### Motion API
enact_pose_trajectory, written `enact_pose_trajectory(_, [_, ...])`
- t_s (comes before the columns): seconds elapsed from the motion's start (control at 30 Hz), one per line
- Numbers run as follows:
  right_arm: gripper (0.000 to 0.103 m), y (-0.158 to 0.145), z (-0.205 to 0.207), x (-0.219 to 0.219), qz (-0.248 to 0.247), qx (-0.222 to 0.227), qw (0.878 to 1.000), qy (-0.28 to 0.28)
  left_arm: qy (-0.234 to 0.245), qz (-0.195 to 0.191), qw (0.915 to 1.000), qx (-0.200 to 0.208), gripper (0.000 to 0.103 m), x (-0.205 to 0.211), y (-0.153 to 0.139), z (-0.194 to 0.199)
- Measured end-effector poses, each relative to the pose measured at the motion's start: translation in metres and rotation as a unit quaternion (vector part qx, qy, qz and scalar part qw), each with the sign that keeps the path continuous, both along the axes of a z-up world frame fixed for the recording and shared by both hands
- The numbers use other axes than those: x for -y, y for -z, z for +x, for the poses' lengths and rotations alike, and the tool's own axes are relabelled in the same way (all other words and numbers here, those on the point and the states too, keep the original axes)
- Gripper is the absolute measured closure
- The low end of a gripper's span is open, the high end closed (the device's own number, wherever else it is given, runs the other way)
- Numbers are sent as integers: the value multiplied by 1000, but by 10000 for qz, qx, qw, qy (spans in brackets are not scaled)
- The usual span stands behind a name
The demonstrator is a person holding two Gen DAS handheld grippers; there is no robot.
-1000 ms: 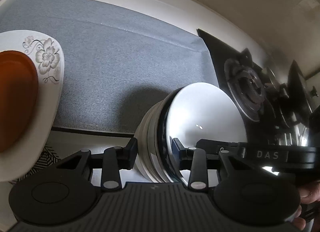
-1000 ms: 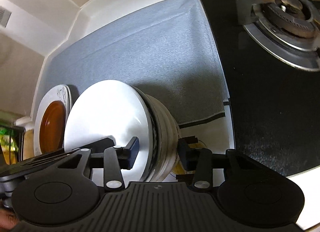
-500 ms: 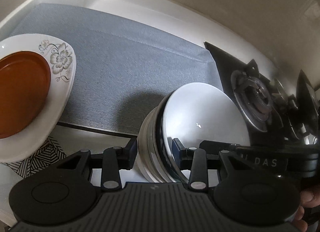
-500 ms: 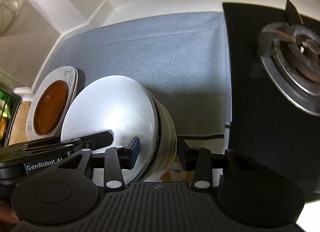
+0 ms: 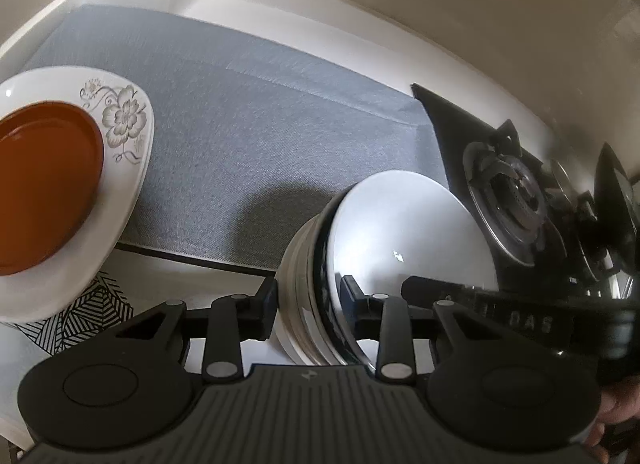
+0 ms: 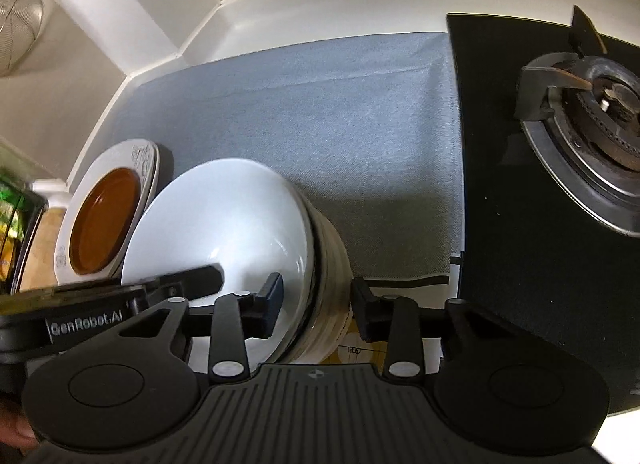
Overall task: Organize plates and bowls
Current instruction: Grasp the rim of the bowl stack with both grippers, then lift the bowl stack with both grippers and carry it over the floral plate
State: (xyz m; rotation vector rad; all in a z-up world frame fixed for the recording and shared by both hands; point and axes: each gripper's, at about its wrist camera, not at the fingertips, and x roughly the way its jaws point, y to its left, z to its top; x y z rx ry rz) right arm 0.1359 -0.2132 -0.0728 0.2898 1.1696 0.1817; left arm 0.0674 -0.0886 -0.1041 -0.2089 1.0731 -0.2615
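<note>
A stack of nested white bowls [image 5: 404, 240] is held between my two grippers above the counter. My left gripper [image 5: 308, 308] is shut on the stack's left rim, and my right gripper [image 6: 316, 304] is shut on its right rim [image 6: 320, 264]. The top bowl's inside [image 6: 224, 219] is plain white. A brown plate [image 5: 44, 187] lies on a white flowered plate [image 5: 124, 119] at the left; both also show in the right wrist view [image 6: 104, 219].
A grey mat [image 5: 256, 111] covers the counter behind the stack. A black gas hob [image 6: 540, 167] with a burner [image 6: 592, 119] lies to the right. A patterned cloth [image 5: 92, 308] lies under the flowered plate.
Both grippers have drawn back and risen with the bowl stack, so more of the mat, the back wall and the plate stack shows. The grip on the bowls is unchanged.
</note>
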Motion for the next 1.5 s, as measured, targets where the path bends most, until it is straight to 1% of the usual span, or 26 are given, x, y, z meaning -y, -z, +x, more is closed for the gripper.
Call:
enact_pose_trajectory(0.07, [67, -2, -2, 1, 55, 27, 10000, 77, 33, 10, 9999, 145, 66, 1, -3, -2])
enact_pose_trajectory(0.17, [67, -8, -5, -1, 27, 174, 9997, 151, 61, -80, 9996, 274, 66, -5, -8, -2])
enact_pose_trajectory(0.3, [67, -26, -5, -17, -158, 352, 9990, 204, 20, -208, 9984, 527, 66, -20, -25, -1])
enact_pose_trajectory(0.47, [67, -59, 8, -54, -193, 773, 9967, 127, -278, -269, 9946, 964, 66, -65, -61, 3])
enact_pose_trajectory(0.57, [67, -71, 23, -87, -113, 937, 9955, -92, -555, -132, 9925, 1077, 66, -99, -75, 7])
enact_pose_trajectory(0.7, [67, -67, 45, -141, 26, 908, 9950, -409, -974, -26, 9905, 966, 66, -152, -73, 12])
enact_pose_trajectory(0.83, [67, -45, 63, -189, 136, 676, 9956, -636, -1280, 75, 9890, 735, 66, -194, -59, 19])
enact_pose_trajectory(0.93, [67, -28, 71, -211, 141, 510, 9961, -704, -1376, 35, 9890, 537, 67, -212, -44, 27])
enact_pose_trajectory(1.1, [67, -10, 79, -228, 125, 194, 9979, -610, -1398, -11, 9895, 366, 66, -222, -28, 36])
enact_pose_trajectory(1.2, [68, -11, 80, -236, 24, 257, 9977, -623, -1386, -92, 9897, 336, 66, -230, -27, 40])
enact_pose_trajectory(1.33, [68, -10, 82, -237, 7, 161, 9981, -596, -1372, -154, 9901, 259, 66, -237, -22, 42])
enact_pose_trajectory(1.4, [66, -8, 82, -237, -32, 106, 9978, -650, -1408, -205, 9894, 277, 65, -239, -21, 43])
enact_pose_trajectory(1.43, [64, -8, 82, -237, -22, 84, 9977, -666, -1412, -192, 9894, 283, 65, -239, -22, 43])
enact_pose_trajectory(1.47, [62, -8, 82, -236, -4, 73, 9976, -693, -1416, -195, 9893, 305, 60, -240, -23, 42])
enact_pose_trajectory(1.5, [63, -8, 82, -237, -15, 76, 9973, -727, -1424, -241, 9889, 352, 53, -242, -25, 39])
